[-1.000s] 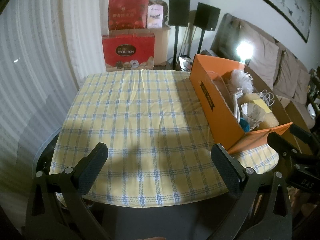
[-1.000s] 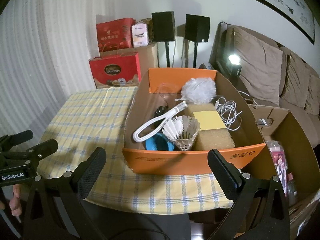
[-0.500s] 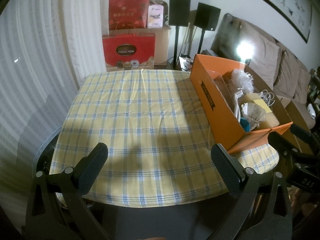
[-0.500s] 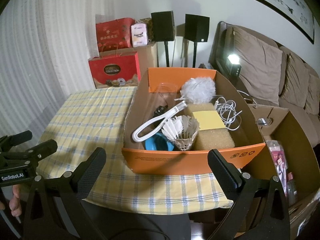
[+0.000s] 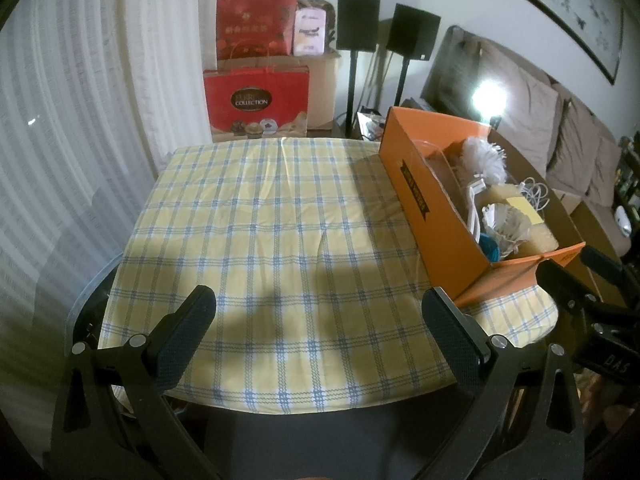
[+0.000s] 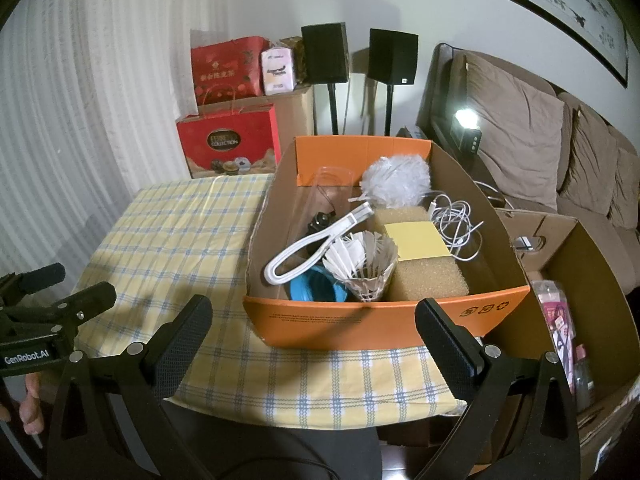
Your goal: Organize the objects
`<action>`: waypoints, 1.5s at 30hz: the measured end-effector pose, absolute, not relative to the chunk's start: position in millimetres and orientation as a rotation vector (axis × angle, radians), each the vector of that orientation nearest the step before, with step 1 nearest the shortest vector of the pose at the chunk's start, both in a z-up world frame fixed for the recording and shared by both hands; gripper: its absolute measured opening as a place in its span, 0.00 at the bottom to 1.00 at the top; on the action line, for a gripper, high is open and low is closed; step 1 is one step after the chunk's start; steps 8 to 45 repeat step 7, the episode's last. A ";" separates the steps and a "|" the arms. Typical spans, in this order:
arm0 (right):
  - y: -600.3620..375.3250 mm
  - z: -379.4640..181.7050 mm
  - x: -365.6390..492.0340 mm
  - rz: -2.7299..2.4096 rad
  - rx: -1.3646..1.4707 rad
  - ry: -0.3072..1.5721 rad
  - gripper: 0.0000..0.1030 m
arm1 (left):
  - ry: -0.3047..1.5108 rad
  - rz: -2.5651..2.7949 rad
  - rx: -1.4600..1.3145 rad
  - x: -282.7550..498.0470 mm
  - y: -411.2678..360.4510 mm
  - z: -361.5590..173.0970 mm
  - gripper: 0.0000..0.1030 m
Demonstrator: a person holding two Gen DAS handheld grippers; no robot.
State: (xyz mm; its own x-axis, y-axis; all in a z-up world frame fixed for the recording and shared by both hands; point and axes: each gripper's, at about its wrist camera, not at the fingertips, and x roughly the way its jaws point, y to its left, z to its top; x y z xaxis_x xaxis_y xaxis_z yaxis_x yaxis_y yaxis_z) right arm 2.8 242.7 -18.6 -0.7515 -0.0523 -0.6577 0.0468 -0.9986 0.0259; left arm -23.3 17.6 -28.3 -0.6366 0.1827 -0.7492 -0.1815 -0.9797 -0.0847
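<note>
An orange cardboard box (image 6: 384,322) stands on the right side of the table (image 5: 260,216) with the yellow checked cloth. It holds a white fluffy duster (image 6: 396,178), a shuttlecock (image 6: 366,268), a sponge block with a yellow pad (image 6: 416,240), a white cable (image 6: 458,220), a white strap (image 6: 316,248) and a blue item (image 6: 316,290). The box also shows in the left wrist view (image 5: 436,208). My left gripper (image 5: 318,326) is open and empty over the table's near edge. My right gripper (image 6: 314,332) is open and empty just in front of the box.
A brown open carton (image 6: 592,280) with packets stands right of the table. Red gift bags (image 5: 256,100) and two black speakers on stands (image 5: 358,20) are behind the table. A sofa (image 6: 532,140) runs along the right wall. A curtain (image 5: 80,120) hangs at the left.
</note>
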 end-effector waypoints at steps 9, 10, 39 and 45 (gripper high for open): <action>243.3 -18.7 2.8 -2.889 1.088 -0.012 0.99 | 0.004 2.677 -1.228 -24.2 17.6 -27.9 1.00; 243.3 -18.7 2.8 -2.889 1.088 -0.012 0.99 | 0.004 2.677 -1.228 -24.2 17.6 -27.9 1.00; 243.3 -18.7 2.8 -2.889 1.088 -0.012 0.99 | 0.004 2.677 -1.228 -24.2 17.6 -27.9 1.00; 243.3 -18.7 2.8 -2.889 1.088 -0.012 0.99 | 0.004 2.677 -1.228 -24.2 17.6 -27.9 1.00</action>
